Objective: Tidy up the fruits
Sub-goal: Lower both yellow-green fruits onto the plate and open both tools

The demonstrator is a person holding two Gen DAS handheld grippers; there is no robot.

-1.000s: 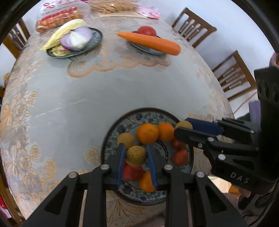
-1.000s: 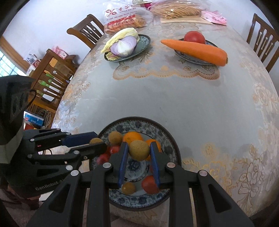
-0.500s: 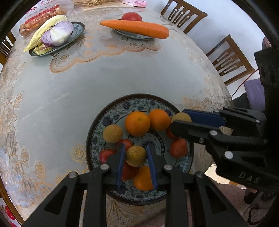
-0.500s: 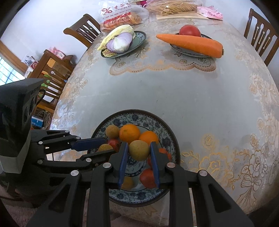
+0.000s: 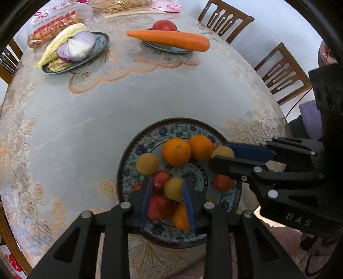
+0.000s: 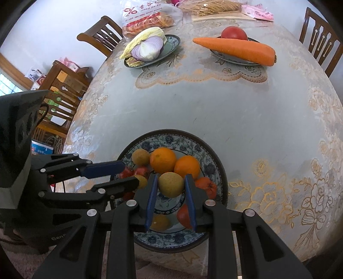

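Observation:
A blue-patterned plate [image 5: 150, 137] [image 6: 210, 154] at the table's near edge holds two oranges [image 5: 176, 152] [image 6: 163, 159], yellow-brown round fruits [image 5: 147, 164] [image 6: 140, 157] and several small red fruits [image 5: 159, 179] [image 6: 141, 171]. My left gripper [image 5: 167, 188] is shut on a small yellow-brown fruit [image 5: 173, 188] above the plate's near side; it also shows in the right wrist view [image 6: 128, 175]. My right gripper [image 6: 171, 184] is shut on another yellow-brown fruit [image 6: 171, 184] above the plate; it enters the left wrist view from the right [image 5: 220, 153].
At the far side of the table stand a plate with cabbage and a halved red onion [image 5: 75, 46] [image 6: 148, 48] and a plate with a carrot and a tomato [image 5: 169, 38] [image 6: 235, 48]. Food bags [image 6: 148, 16] lie behind. Wooden chairs [image 5: 280, 73] [image 6: 100, 36] ring the table.
Both grippers have kept hold of their fruits. The view has shifted over the plate; the plate now sits a little further from the left camera and more of its fruits show.

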